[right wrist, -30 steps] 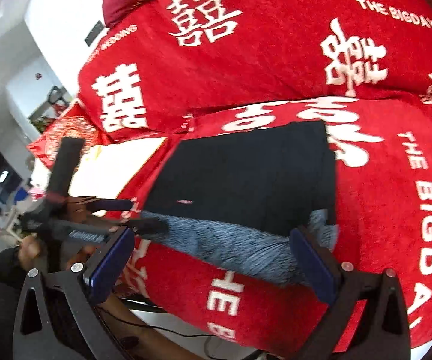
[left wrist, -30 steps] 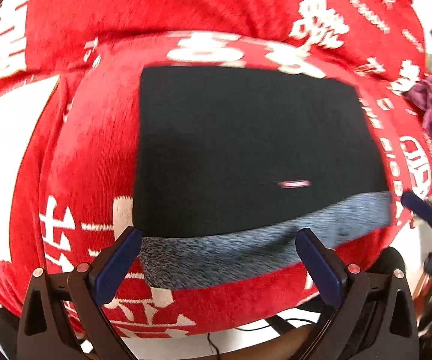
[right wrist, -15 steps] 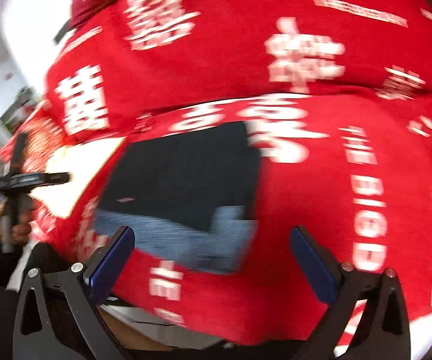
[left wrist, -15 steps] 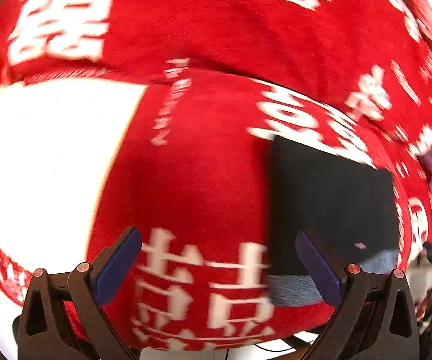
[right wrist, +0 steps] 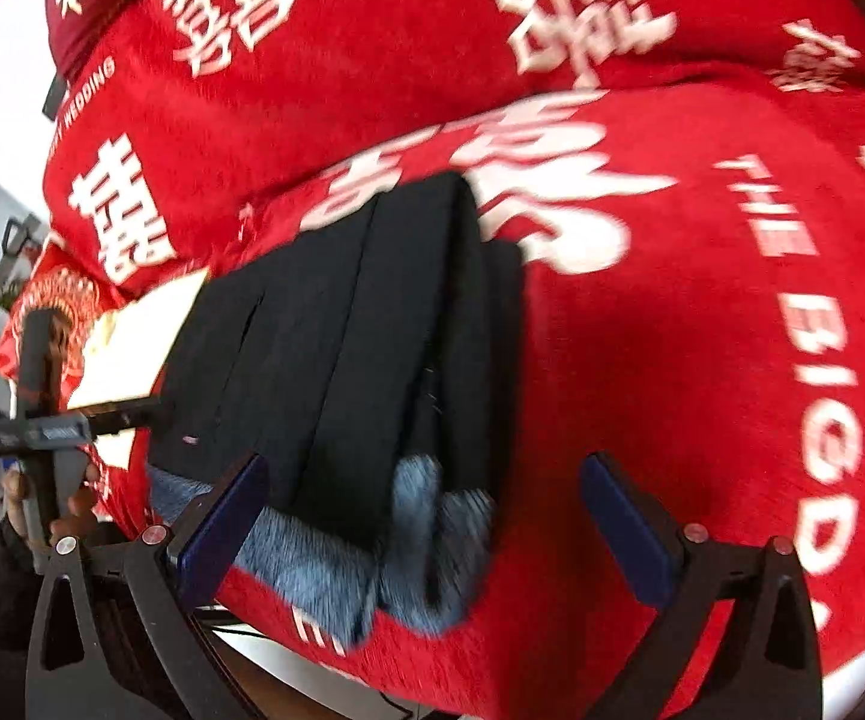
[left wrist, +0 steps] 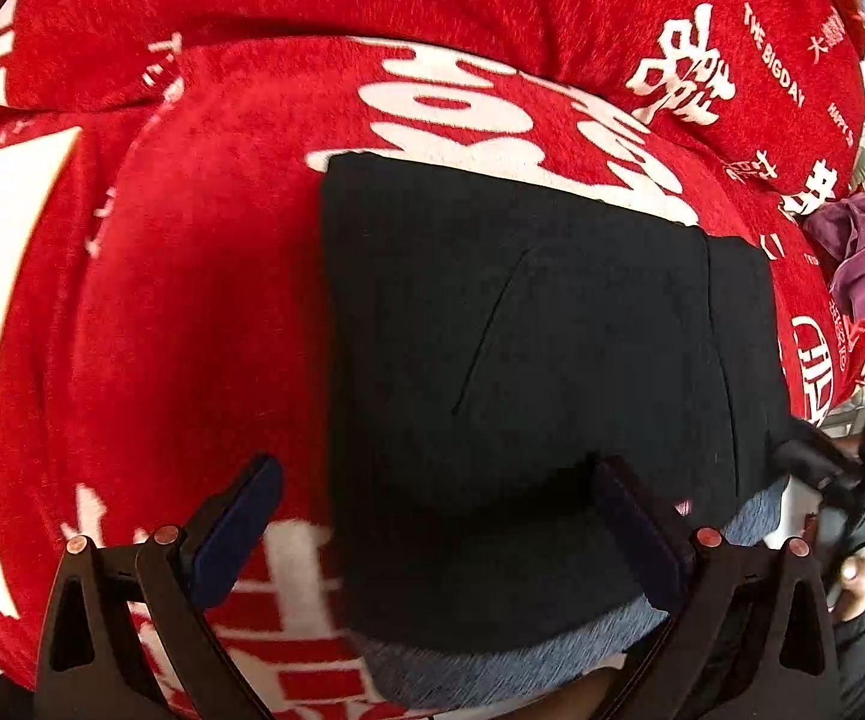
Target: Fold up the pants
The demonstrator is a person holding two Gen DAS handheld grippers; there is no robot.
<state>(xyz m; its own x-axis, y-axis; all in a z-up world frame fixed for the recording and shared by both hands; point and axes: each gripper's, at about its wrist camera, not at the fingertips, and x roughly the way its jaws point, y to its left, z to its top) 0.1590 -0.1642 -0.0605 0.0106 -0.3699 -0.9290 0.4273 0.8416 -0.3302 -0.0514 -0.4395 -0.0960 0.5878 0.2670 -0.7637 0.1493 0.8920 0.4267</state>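
Pants (left wrist: 522, 360) folded, black, soft and limp on red blanket (left wrist: 192, 330).
My left claw (left wrist: 438, 516) and right claw (right wrist: 426, 510) gape unclenched; I'd pinch the grey fleecy edge at lower frame.

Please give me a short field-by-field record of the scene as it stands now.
garment: black folded pants with grey fleecy lining, stacked layers visible in right wrist view
surface: red plush blanket with white lettering
left tongs: open, over the pants' near edge
right tongs: open, holding nothing
other: purple crumpled cloth, far right
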